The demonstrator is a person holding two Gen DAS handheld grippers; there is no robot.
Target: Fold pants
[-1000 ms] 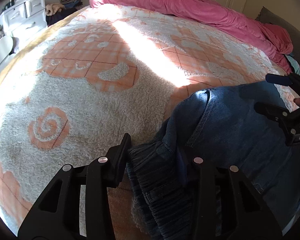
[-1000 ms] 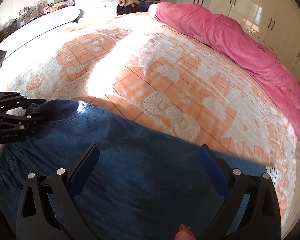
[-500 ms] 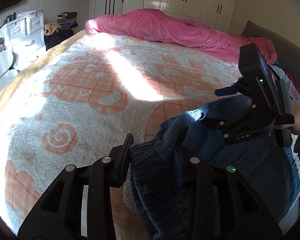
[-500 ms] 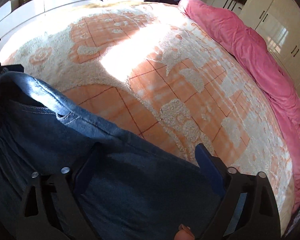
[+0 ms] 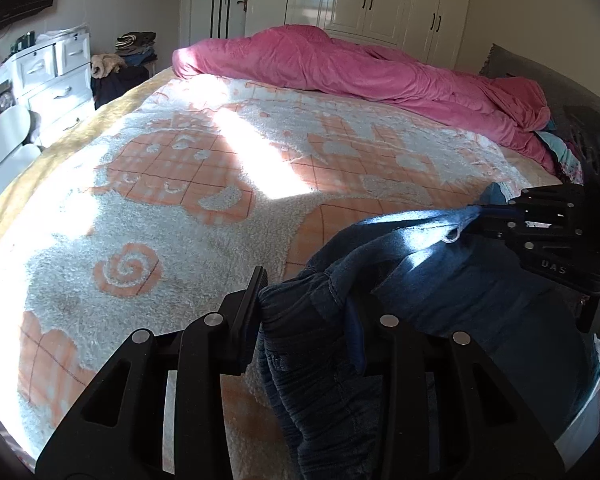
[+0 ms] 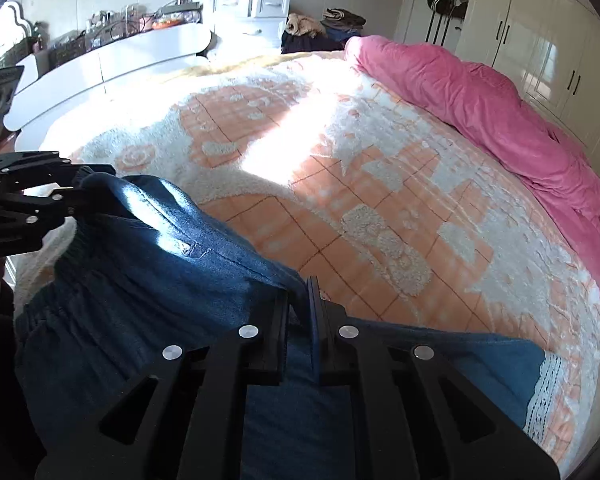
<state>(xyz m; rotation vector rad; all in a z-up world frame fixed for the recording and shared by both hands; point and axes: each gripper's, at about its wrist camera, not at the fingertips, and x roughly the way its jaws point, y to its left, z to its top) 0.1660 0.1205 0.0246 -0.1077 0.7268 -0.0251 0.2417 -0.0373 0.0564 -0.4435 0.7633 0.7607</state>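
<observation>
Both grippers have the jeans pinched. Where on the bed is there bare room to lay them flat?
The orange-and-white blanket lies bare from the jeans out to the pink duvet, and toward the white headboard. Crowded: the duvet ridge, plus the near edge under the left gripper and right gripper.

The left tool (image 5: 306,308) pinches the bunched waistband of the blue pants (image 5: 440,280), lifted off the orange-and-white blanket (image 5: 160,208). At right, the right tool (image 5: 496,220) seems clamped on the denim's edge. A pink quilt (image 5: 360,68) lies far.

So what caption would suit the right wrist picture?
Right gripper shut on the jeans, left gripper holding the waistband, over the bed.
</observation>
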